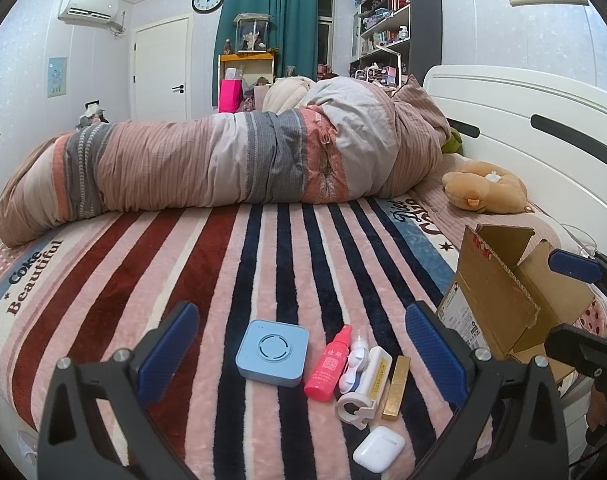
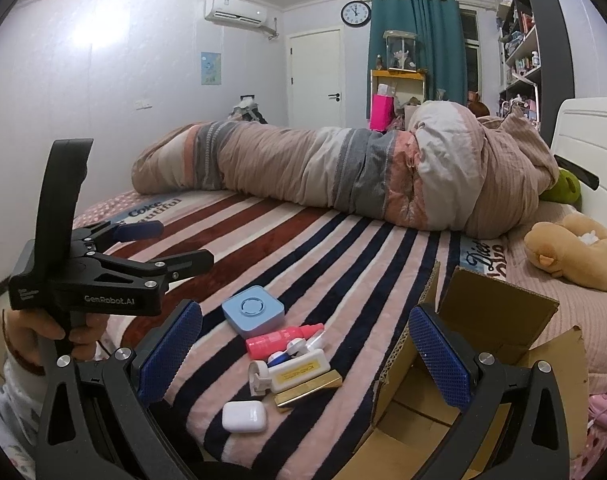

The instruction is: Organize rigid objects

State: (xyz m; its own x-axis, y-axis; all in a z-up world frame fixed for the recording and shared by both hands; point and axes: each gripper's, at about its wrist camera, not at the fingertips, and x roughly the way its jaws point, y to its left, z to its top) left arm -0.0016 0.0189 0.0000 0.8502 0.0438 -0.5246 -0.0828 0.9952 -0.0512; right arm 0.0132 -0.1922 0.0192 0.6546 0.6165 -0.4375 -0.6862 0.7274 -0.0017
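Note:
Small objects lie together on the striped blanket: a blue square box [image 1: 272,354] [image 2: 253,311], a pink bottle [image 1: 327,364] [image 2: 281,336], a blue-white lens case [image 1: 353,364] [image 2: 281,356], a white tube squeezer [image 1: 365,384] [image 2: 291,372], a gold bar [image 1: 396,387] [image 2: 309,388] and a white earbud case [image 1: 378,449] [image 2: 244,417]. My left gripper [image 1: 303,354] is open above them, empty. My right gripper [image 2: 305,354] is open and empty, its right finger over the open cardboard box [image 1: 499,300] [image 2: 495,320]. The left gripper also shows in the right wrist view [image 2: 163,244].
A rolled quilt [image 1: 223,160] lies across the bed behind the objects. A brown plush toy [image 1: 483,190] [image 2: 575,252] sits by the white headboard [image 1: 543,120]. The striped blanket [image 1: 183,272] stretches to the left.

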